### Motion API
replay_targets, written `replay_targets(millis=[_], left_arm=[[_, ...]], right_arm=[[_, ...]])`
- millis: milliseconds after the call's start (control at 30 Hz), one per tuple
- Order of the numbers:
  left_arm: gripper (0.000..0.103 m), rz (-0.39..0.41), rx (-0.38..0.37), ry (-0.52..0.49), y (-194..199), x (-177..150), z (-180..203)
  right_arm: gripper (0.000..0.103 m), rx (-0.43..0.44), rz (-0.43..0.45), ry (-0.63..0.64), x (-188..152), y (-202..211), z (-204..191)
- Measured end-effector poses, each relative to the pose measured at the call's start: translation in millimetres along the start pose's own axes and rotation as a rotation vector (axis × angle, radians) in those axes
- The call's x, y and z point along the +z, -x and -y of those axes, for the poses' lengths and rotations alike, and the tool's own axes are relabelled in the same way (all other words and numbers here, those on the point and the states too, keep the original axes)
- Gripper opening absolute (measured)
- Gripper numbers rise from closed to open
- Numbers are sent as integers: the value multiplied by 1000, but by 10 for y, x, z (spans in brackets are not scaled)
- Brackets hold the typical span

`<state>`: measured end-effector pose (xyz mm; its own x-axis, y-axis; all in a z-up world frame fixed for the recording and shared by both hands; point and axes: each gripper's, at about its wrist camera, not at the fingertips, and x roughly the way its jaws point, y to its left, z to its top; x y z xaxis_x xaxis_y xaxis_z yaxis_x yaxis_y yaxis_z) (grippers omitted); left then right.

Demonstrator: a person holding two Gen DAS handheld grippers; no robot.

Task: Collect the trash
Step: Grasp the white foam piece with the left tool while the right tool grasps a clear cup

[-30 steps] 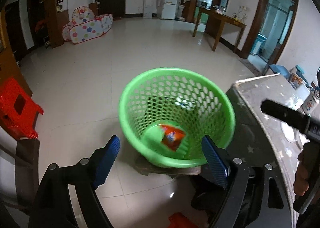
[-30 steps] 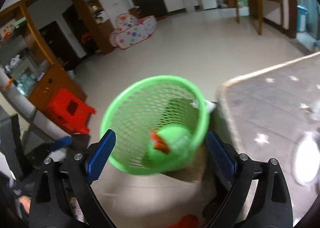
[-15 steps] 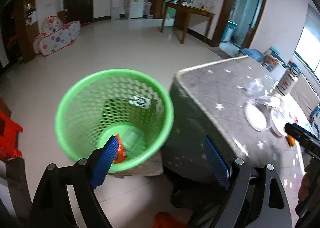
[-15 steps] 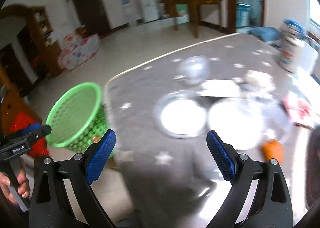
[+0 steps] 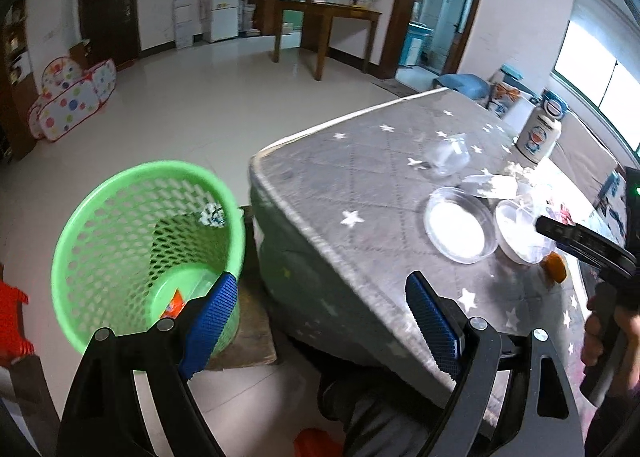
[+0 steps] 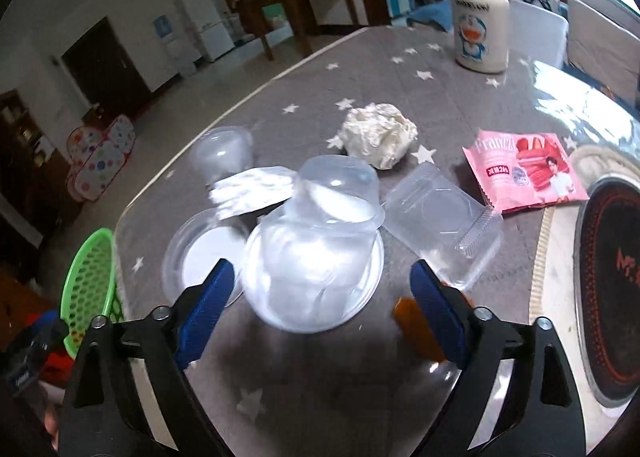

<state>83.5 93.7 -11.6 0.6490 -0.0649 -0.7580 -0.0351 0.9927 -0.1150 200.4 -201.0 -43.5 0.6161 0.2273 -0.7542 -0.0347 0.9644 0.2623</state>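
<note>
1 orange wrapper (image 5: 173, 304) already binned in green basket (image 5: 100, 217), just beyond spread, empty left gripper (image 5: 320, 321). Plastic tubs (image 6: 316, 257), tissue wad (image 6: 378, 135), pink packet (image 6: 524, 173) still on desk (image 6: 400, 69); right gripper (image 6: 320, 307) closing around nearest tub, not yet pinching.

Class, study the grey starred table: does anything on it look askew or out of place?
Yes. A clear plastic cup lies tipped in a clear bowl, and a crumpled white tissue sits loose behind it.
</note>
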Motion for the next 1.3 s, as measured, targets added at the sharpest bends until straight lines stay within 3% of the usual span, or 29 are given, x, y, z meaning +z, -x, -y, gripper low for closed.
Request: replay_targets(millis=[267,767,1167,1300], left_arm=[[83,-2,-60,-111,-201,186,396],[74,-17,-229,-366,-719,508,1327],[64,-29,-246,-535,-1118,686,1862],[52,-44,-252,-560,-1221,699,1893]], right_arm=[[61,24,-10,4,-25,-39,-16],[61,52,49,21,-127,461,95],[61,57,56,8,-211,609,262],[61,56,50,0,-215,592,294]])
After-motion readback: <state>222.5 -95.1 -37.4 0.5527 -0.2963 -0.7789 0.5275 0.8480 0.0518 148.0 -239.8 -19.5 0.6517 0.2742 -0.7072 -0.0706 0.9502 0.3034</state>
